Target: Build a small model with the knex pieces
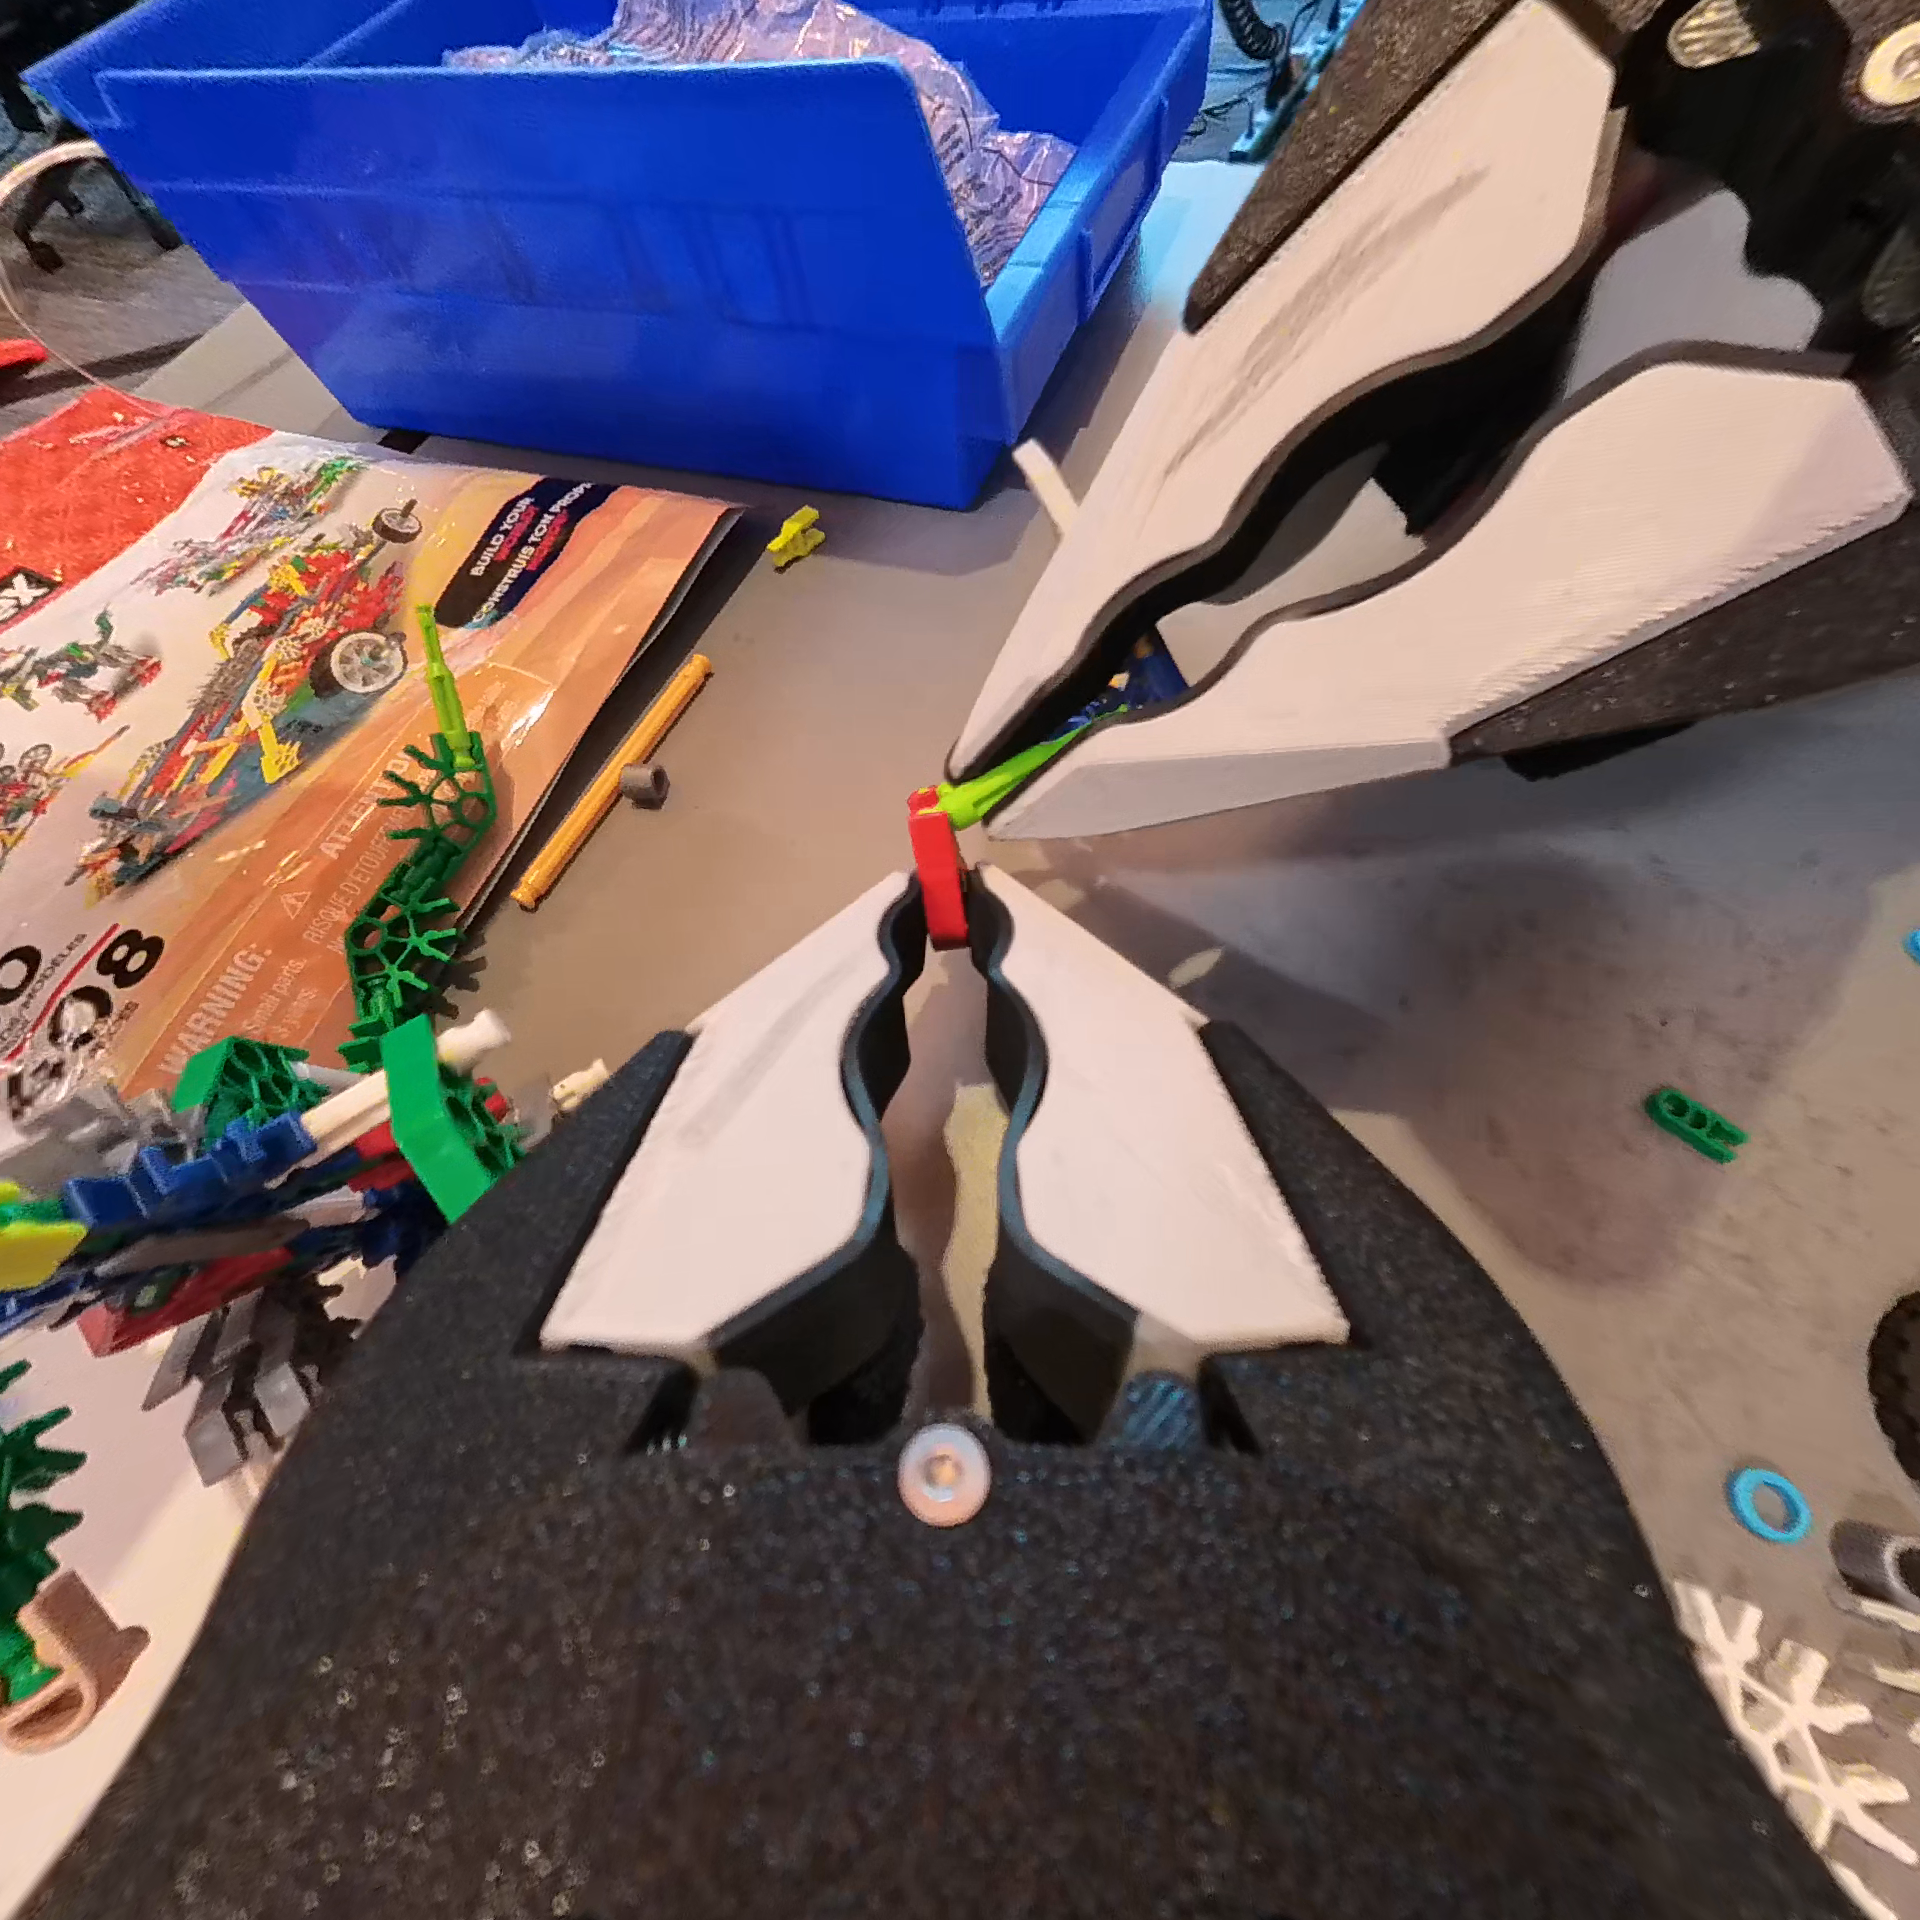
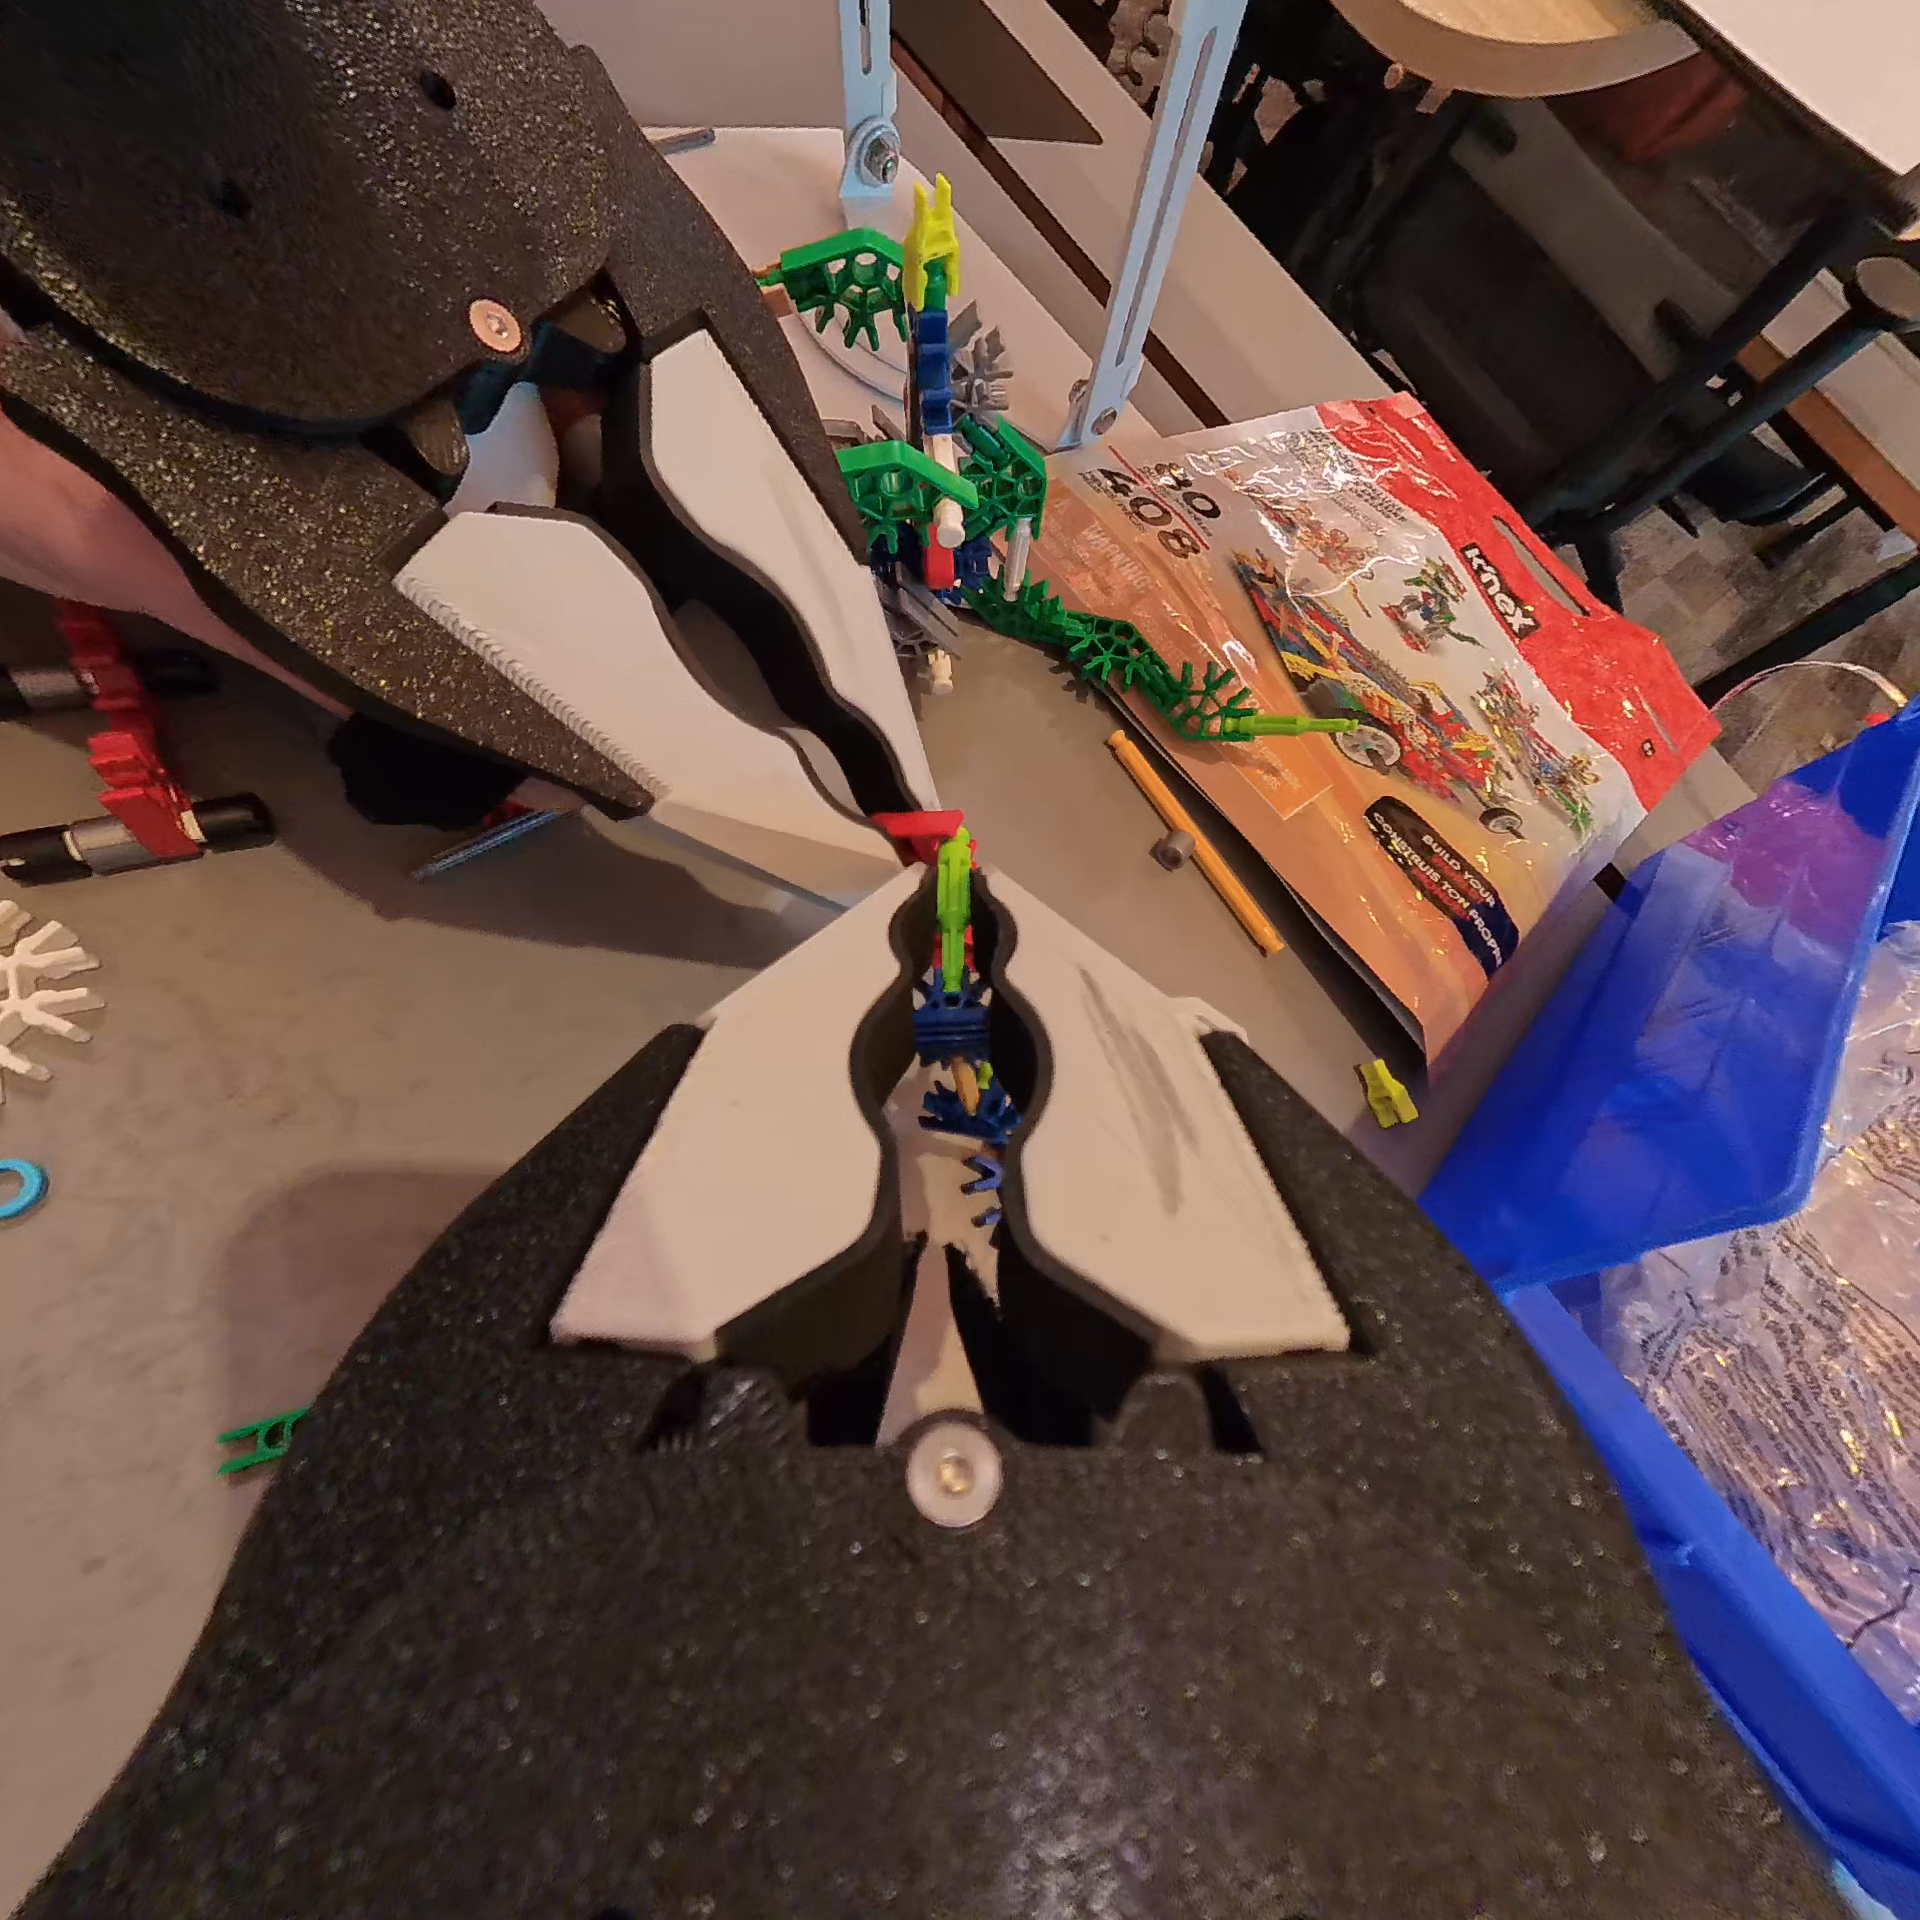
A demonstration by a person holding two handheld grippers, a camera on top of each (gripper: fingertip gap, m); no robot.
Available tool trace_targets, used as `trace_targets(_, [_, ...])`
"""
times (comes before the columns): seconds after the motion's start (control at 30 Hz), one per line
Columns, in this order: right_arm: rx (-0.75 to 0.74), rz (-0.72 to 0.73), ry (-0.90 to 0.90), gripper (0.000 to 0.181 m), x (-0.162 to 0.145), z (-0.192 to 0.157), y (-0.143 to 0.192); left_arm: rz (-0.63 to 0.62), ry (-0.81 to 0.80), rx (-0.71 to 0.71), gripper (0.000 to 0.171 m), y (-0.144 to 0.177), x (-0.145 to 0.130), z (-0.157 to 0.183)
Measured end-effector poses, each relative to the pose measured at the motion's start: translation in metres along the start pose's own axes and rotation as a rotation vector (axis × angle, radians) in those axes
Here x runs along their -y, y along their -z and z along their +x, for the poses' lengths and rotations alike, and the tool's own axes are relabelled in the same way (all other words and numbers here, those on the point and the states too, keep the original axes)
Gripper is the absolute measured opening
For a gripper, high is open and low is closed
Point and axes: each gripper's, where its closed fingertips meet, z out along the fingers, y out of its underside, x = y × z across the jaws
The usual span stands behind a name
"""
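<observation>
**Two grippers meet tip to tip over a grey table**

Two small plastic pieces touch at the centre of both views. The left gripper (image 1: 943,894) has its fingers pressed together on a red connector (image 1: 940,878), which sticks up past the fingertips just above mid-frame in the left wrist view. The right gripper (image 2: 951,883) pinches a lime-green rod (image 2: 954,883) whose far end touches the top of the red connector; behind the rod, between the same fingers, sit blue toothed pieces (image 2: 951,1039) joined to it. In the left wrist view the right gripper enters from the upper right, its tips closed on the rod.

A blue bin (image 1: 623,260) holding crumpled clear plastic fills the upper left of the left wrist view. Below it, at the left, lies a printed toy bag (image 1: 312,675) with a chain of green connectors (image 1: 416,894) across it. An orange stick (image 1: 613,779) and a small grey sleeve (image 1: 644,784) lie just beside the bag's edge, and a yellow clip (image 1: 795,535) sits near the bin. A heap of mixed building pieces (image 1: 208,1174) crowds the lower left. On the right of that view lie a green clip (image 1: 1694,1122) and a light-blue ring (image 1: 1769,1507), well apart on the table (image 1: 1455,987).
</observation>
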Motion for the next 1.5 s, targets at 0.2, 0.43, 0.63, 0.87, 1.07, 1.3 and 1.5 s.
trace_targets(0.2, [-0.004, 0.004, -0.004, 0.004, 0.0005, 0.0018, 0.0006, 0.007, -0.028, 0.007, 0.008, -0.0001, 0.0015, 0.0013])
trace_targets(0.43, [0.001, 0.015, -0.015, 0.004, 0.0016, 0.0033, 0.0024, 0.015, -0.094, 0.036, 0.008, 0.0047, 0.0033, 0.0004])
trace_targets(0.63, [0.003, 0.015, -0.015, 0.004, 0.0016, 0.003, 0.0025, 0.023, -0.104, 0.046, 0.006, 0.0054, 0.0036, -0.0003])
trace_targets(0.87, [0.006, 0.019, -0.028, 0.004, 0.0019, 0.003, 0.0019, 0.037, -0.066, 0.035, 0.004, 0.0053, 0.004, -0.0011])
trace_targets(1.07, [-0.001, 0.019, -0.029, 0.004, 0.0017, 0.0039, 0.0019, 0.049, -0.029, 0.023, 0.005, 0.0044, 0.0053, 0.0008])
trace_targets(1.3, [-0.008, 0.004, -0.003, 0.005, -0.0009, 0.0025, 0.0001, 0.037, -0.009, 0.027, 0.004, 0.0028, 0.0028, -0.0002])
trace_targets(1.5, [-0.011, -0.005, 0.03, 0.006, -0.0022, 0.0003, -0.0005, 0.034, -0.021, 0.042, 0.003, 0.0024, 0.0025, -0.0008])
